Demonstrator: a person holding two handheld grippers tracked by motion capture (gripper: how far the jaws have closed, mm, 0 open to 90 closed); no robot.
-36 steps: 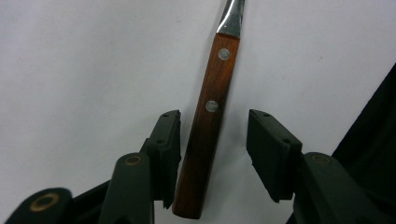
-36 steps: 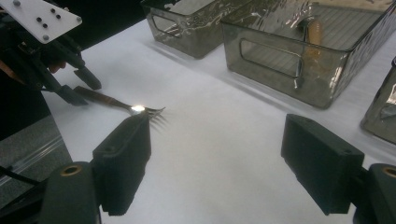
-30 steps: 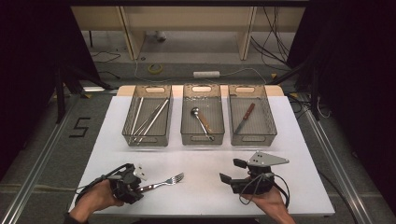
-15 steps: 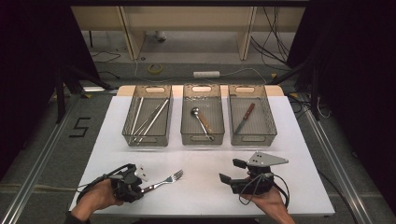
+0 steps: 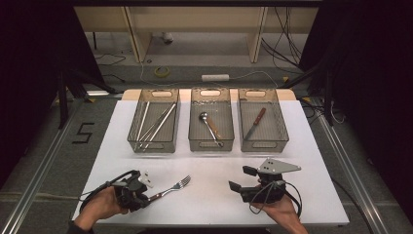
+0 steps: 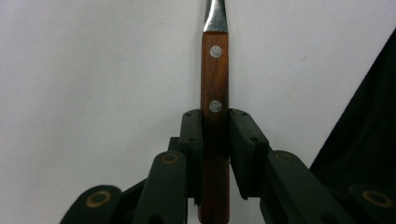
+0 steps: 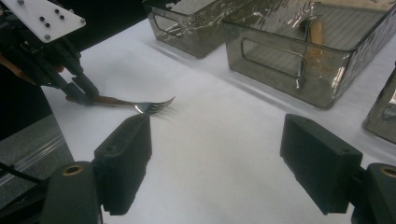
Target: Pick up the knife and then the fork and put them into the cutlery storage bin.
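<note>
A fork (image 5: 175,186) with a riveted wooden handle (image 6: 215,84) lies on the white table, tines pointing up and to the right. My left gripper (image 5: 146,196) sits at the front left with the handle between its pads (image 6: 192,135). Its jaws have just been closing, and both pads now touch the handle's sides. In the right gripper view the fork (image 7: 140,105) lies flat, with the left gripper (image 7: 81,95) at its handle end. My right gripper (image 5: 239,178) rests at the front right, pointing left. Its jaws (image 7: 224,154) stand wide open with nothing between them.
Three smoky clear bins stand in a row at the back of the table. The left bin (image 5: 152,146) holds long metal rods, the middle bin (image 5: 211,145) a spoon (image 5: 210,124), and the right bin (image 5: 265,145) a wooden-handled knife (image 5: 255,123). White tabletop lies between the two grippers.
The left gripper's jaws have drawn in around the fork's handle. Both hands and the fork have stayed in place.
</note>
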